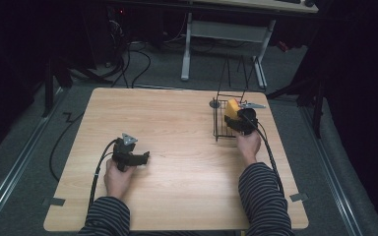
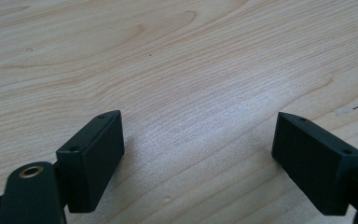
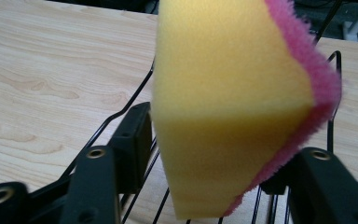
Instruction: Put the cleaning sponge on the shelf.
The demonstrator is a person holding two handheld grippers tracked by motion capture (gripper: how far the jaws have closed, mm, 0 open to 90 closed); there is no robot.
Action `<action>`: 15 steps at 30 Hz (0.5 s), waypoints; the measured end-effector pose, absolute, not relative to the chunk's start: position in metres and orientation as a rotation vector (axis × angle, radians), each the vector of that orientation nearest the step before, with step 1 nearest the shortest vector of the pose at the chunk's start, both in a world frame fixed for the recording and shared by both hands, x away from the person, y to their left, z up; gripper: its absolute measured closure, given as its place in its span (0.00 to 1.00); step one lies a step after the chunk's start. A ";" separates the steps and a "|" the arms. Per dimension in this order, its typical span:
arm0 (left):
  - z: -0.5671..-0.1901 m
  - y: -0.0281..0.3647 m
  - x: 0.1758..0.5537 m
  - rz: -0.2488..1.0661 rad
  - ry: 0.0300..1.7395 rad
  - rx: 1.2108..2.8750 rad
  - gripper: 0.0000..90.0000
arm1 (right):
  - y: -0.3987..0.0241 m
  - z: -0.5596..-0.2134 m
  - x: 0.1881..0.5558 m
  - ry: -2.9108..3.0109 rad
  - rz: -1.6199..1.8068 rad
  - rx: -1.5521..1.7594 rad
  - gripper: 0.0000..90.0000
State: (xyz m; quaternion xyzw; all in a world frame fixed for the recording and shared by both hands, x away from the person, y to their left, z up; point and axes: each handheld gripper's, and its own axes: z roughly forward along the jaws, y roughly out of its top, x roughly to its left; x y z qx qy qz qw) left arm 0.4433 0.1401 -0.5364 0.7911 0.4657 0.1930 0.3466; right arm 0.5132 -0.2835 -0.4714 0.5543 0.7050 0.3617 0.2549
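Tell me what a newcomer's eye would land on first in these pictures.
First comes the yellow sponge with a pink scouring side, standing between the right gripper jaws over the black wire rack at the table's far right. Next, the left gripper rests open on the bare wooden table at the near left.

The left gripper (image 1: 137, 158) lies low on the person's left side, its jaws wide apart. The right gripper (image 1: 236, 120) is reached far forward, jaws partly apart.
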 end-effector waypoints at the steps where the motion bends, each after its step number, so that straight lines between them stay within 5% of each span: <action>1: -0.536 0.140 0.443 0.500 1.208 2.052 0.19 | -0.283 -0.471 0.513 1.914 0.986 1.509 0.47; 15: -0.536 0.140 0.443 0.502 1.207 2.056 0.19 | -0.294 -0.460 0.502 1.886 1.088 1.509 0.30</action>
